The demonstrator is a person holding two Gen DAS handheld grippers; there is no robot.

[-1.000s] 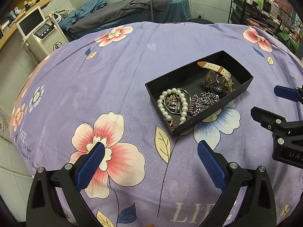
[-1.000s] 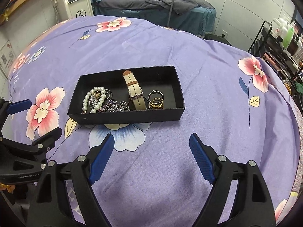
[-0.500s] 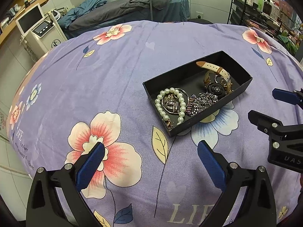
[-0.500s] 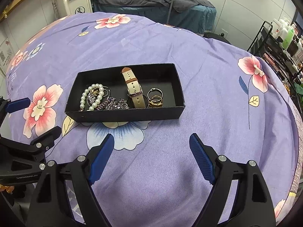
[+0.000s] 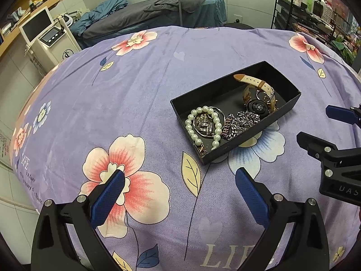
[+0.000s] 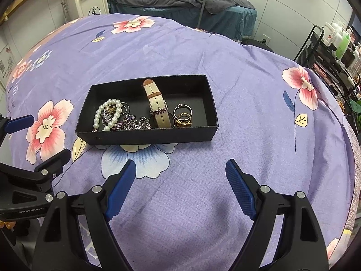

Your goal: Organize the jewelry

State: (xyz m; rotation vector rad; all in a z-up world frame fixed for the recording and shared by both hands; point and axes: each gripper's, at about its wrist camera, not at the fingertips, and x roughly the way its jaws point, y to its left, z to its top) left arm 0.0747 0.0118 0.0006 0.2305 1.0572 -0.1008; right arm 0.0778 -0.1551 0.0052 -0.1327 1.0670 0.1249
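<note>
A black open box (image 5: 291, 103) (image 6: 149, 134) sits on the purple floral cloth. It holds a pearl bracelet (image 5: 191, 131) (image 6: 98, 115), a silver chain (image 5: 239, 122) (image 6: 133, 123), a cream-strap watch (image 5: 255, 81) (image 6: 156, 103) and gold rings (image 6: 183, 118). My left gripper (image 5: 180, 187) is open and empty, near the box's left front corner. My right gripper (image 6: 180, 180) is open and empty, in front of the box's long side. Each gripper also shows in the other's view: the right gripper (image 5: 325, 124) and the left gripper (image 6: 38, 137).
The purple floral cloth (image 5: 112, 90) covers the table. Behind it stand a treatment bed with grey and blue covers (image 5: 158, 15), a white machine with a screen (image 5: 45, 38) at the left, and a black rack of bottles (image 5: 304, 2) at the right.
Both grippers have drawn back and up a little; the box appears slightly farther in both views. Both stay open and empty.
</note>
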